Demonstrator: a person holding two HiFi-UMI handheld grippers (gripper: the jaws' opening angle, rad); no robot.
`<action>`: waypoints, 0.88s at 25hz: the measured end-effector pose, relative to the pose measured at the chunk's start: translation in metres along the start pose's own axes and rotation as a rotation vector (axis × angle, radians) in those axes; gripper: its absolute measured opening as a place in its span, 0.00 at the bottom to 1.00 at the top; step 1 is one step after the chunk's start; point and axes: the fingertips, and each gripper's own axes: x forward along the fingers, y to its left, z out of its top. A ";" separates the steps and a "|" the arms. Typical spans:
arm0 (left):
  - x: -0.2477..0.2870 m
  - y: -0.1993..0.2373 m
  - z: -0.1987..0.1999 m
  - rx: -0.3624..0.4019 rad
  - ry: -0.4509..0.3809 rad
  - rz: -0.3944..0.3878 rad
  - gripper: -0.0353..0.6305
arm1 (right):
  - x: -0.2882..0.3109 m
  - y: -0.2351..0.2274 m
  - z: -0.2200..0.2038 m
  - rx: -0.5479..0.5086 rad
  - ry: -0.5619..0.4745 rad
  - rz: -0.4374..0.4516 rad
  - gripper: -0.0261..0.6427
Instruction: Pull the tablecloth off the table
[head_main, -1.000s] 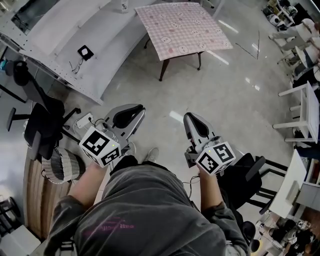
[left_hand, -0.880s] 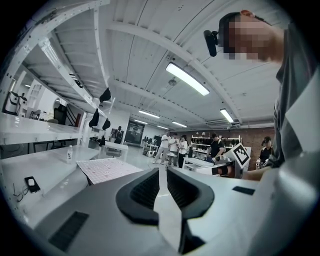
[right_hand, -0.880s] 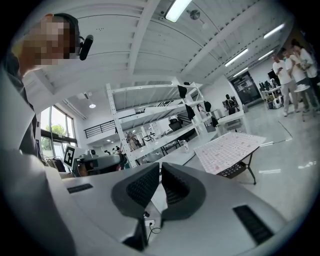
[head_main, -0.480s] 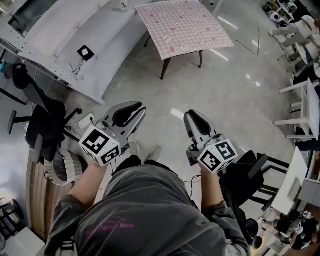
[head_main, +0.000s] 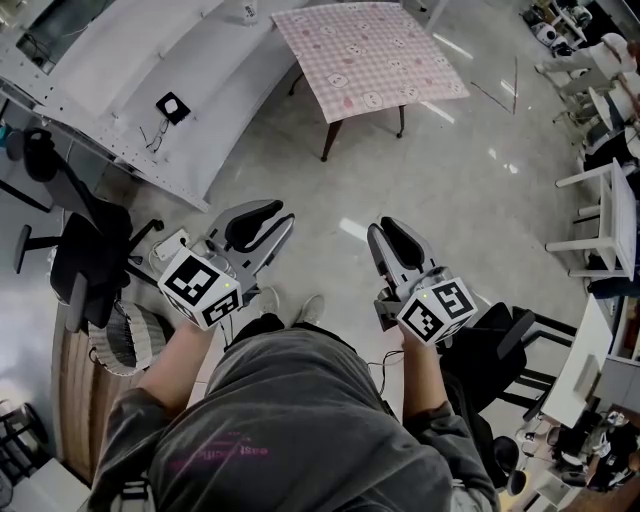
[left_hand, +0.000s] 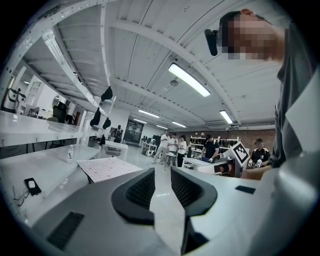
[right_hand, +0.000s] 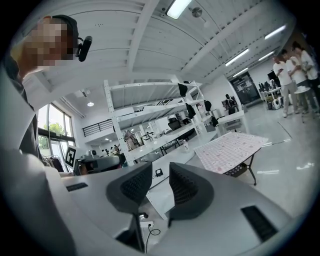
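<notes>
Ahead, tablecloth (head_main: 368, 57) across the floor (head_main: 420, 180) — left claw (head_main: 262, 213), right claw (head_main: 388, 232) slightly parted, empty.

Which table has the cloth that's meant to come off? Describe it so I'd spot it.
Follow the long white workbench up the left of the head view; beside its far end stands a small table on dark legs. The tablecloth covering it is pale pink check with small printed figures, the only patterned surface among plain white furniture.
</notes>
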 end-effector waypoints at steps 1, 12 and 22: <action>0.000 0.002 0.000 -0.003 -0.001 -0.001 0.21 | 0.002 0.001 0.000 -0.008 0.000 -0.002 0.17; 0.001 0.019 0.006 0.005 0.005 -0.016 0.28 | 0.013 -0.001 0.006 -0.040 -0.004 -0.038 0.22; 0.018 0.016 0.003 0.010 0.015 -0.020 0.35 | 0.009 -0.013 0.009 -0.081 -0.005 -0.044 0.30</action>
